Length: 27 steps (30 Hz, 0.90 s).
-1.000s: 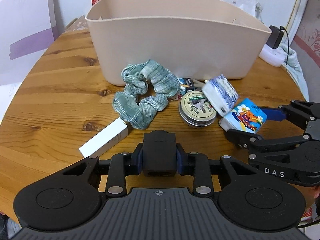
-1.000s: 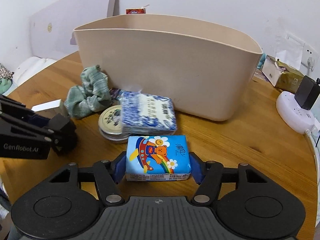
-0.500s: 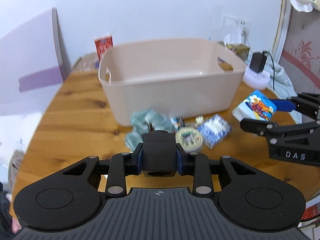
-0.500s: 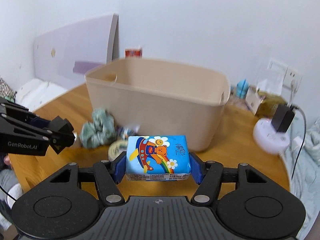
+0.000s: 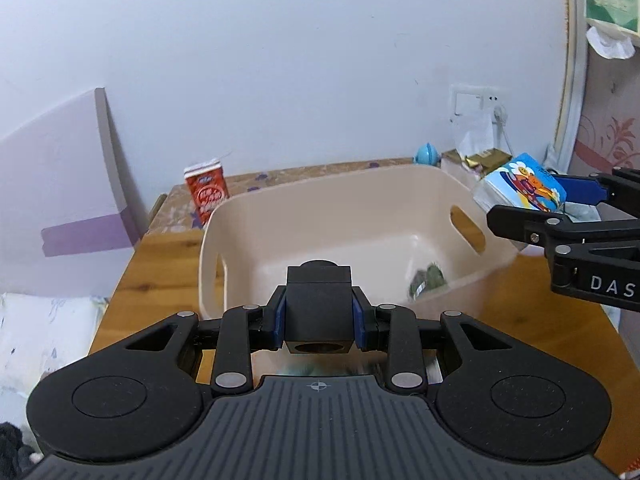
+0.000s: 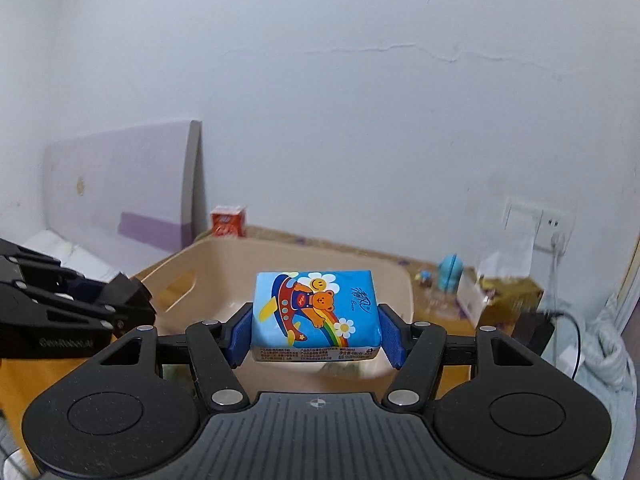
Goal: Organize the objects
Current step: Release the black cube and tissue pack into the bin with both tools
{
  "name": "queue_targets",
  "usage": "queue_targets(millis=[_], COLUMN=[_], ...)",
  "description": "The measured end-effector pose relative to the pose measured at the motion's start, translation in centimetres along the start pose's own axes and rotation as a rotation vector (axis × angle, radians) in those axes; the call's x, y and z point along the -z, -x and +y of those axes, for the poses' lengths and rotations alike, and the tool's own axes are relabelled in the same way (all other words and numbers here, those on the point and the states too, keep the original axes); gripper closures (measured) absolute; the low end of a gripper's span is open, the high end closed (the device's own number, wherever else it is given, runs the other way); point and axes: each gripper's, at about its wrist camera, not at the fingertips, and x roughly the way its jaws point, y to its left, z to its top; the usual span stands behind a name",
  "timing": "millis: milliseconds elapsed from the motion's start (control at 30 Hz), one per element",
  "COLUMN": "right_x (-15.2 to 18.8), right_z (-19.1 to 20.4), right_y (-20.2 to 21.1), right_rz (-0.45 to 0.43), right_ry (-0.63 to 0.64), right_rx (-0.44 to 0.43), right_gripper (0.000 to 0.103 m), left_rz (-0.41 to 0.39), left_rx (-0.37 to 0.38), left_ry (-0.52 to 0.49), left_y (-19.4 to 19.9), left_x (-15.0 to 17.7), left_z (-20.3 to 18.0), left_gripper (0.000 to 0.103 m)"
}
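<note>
My left gripper (image 5: 319, 318) is shut on a small black box (image 5: 319, 304) and holds it above the near rim of the beige tub (image 5: 256, 216). My right gripper (image 6: 316, 330) is shut on a blue tissue pack with a bear print (image 6: 314, 310), held above the tub (image 6: 208, 258); the pack also shows in the left wrist view (image 5: 520, 186) over the tub's right end. A small dark green object (image 5: 428, 282) lies inside the tub at its near right.
The tub stands on a wooden table (image 5: 160, 272). A red carton (image 5: 206, 196) stands behind the tub. A blue toy (image 6: 450, 272), a gold-and-white box (image 6: 504, 294) and a wall socket with a plug (image 6: 554, 236) are at the back right.
Both grippers have risen with their loads from table level to above the tub. The scrunchie, tin and other items on the table have dropped out of view.
</note>
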Motion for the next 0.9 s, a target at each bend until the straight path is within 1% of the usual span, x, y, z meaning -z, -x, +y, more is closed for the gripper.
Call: queue_targets(millis=[67,133,267,400,467,533,600,700,733,767,800,833,900], right_x=[-0.8,-1.5,-2.2,-1.7,-1.2,-0.6,0.1,0.7,0.9,1.0,1.1,1.1,1.0], right_z=[-0.3,-0.7,-1.0,-1.2,-1.4,-1.5,-1.6,-1.7,-1.8,-1.7,-1.6,-1.5,-1.3], right_y=[-1.2,-2.9,-5.9,-8.5,-10.1,-11.1,-12.2,-13.3,-13.5,-13.5,-13.2,-12.9,-11.8], right_rz=[-0.01,-0.006,0.031,0.084,0.127,0.152,0.178,0.224,0.237,0.242,0.235,0.227,0.205], right_ry=[0.004,-0.002,0.002,0.002,-0.005,-0.006,0.008,0.01,0.01,0.011,0.015,0.015,0.011], right_rx=[0.007,0.017,0.049,0.05,0.051,0.058,0.072,0.069,0.066,0.07,0.07,0.07,0.079], right_gripper=[0.043,0.043,0.043,0.043,0.043,0.043,0.043,0.042,0.035,0.035,0.035,0.033,0.03], left_rz=[-0.005,0.008,0.045,0.109,0.145,0.171,0.181,0.185,0.179,0.175,0.168,0.16,0.144], left_rx=[-0.001,-0.004,-0.006,-0.009,-0.011,-0.018,-0.016,-0.013,-0.014,-0.016,-0.017,-0.017,-0.014], left_ry=[-0.002,0.002,-0.02,-0.027,-0.031,-0.031,-0.037,-0.043,-0.039,-0.035,-0.03,-0.027,-0.027], left_y=[-1.4,-3.2,-6.5,-10.0,-11.6,-12.6,-13.3,-13.3,-13.1,-12.8,-12.4,-11.9,-10.7], left_x=[-0.9,-1.7,-2.0,-1.8,-1.6,-1.1,-0.7,-0.4,-0.4,-0.5,-0.5,-0.5,-0.5], left_z=[0.0,-0.1,-0.5,-0.6,-0.6,-0.4,-0.3,-0.3,-0.2,-0.1,-0.1,0.0,0.0], left_gripper=[0.071,0.071,0.071,0.071,0.071,0.071,0.071,0.07,0.065,0.055,0.049,0.042,0.04])
